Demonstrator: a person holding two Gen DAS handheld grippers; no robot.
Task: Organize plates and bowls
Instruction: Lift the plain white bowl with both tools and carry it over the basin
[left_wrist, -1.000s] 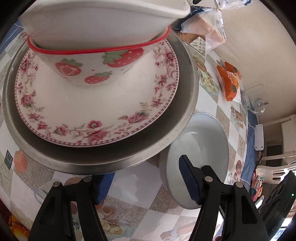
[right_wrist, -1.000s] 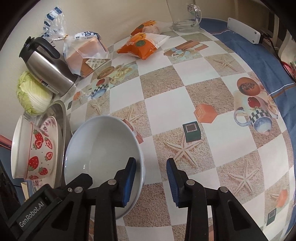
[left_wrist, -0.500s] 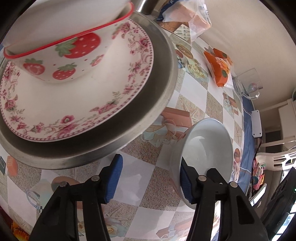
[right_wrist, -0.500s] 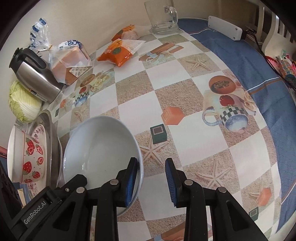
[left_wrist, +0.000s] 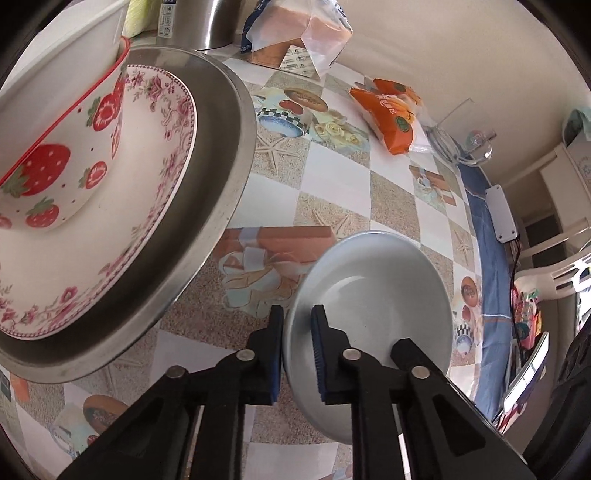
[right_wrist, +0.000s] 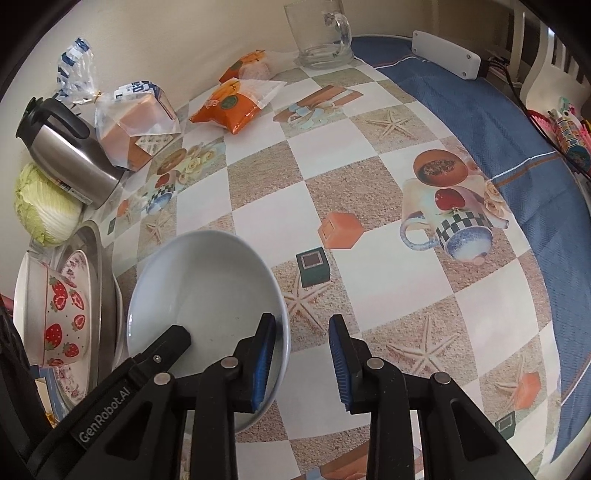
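Now left tongs (left_wrist: 297, 325) clamp the grey bowl's (left_wrist: 388, 280) rim; right tongs (right_wrist: 302, 354) closing, straddling its opposite rim.

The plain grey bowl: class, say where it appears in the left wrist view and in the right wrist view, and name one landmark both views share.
Left wrist view: the grey bowl sits low and right of centre, its near rim pinched by the left gripper.
Right wrist view: it sits lower left, one finger of the right gripper over its rim.
Shared landmark: the strawberry bowl to its left.
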